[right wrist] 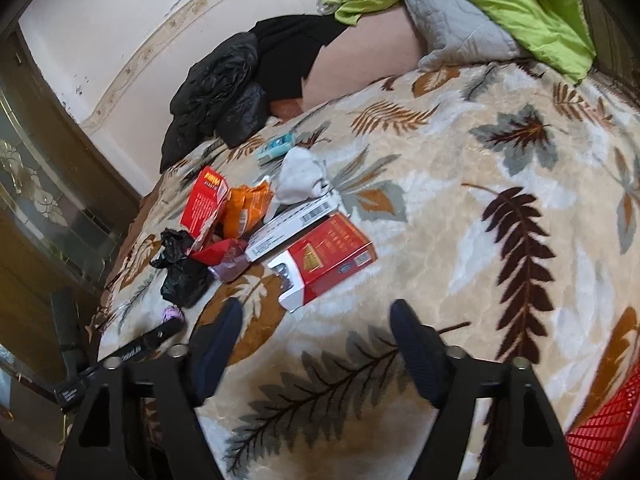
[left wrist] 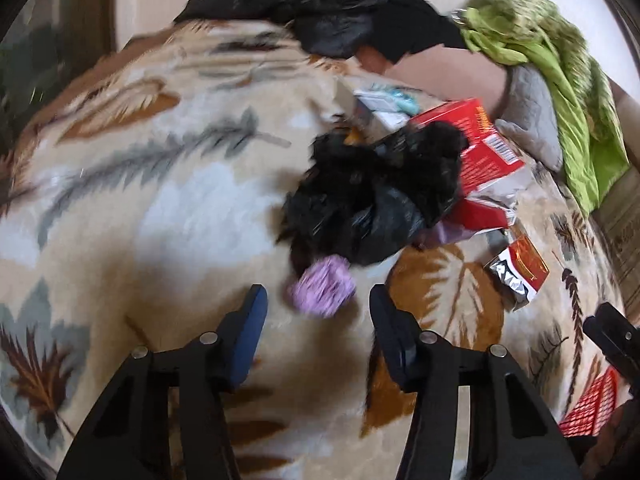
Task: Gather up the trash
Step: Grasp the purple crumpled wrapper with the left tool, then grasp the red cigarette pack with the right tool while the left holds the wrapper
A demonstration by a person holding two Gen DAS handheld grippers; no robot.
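I am at the pick-up step: my left tool (left wrist: 318,300), spread wide and empty, hovers over the bed (left wrist: 140,184) with the crumpled purple wrapper (left wrist: 322,288) at its twelve o'clock, so I judge I must dip and pinch it, while my right tool (right wrist: 316,320) hangs spread.

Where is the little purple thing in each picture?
Left wrist view: the purple wrapper lies low in the middle, just ahead of the open jaws.
Right wrist view: purple wrapper peeks out far left, partly hidden.
Shared landmark: the black bag, right beside it in both.
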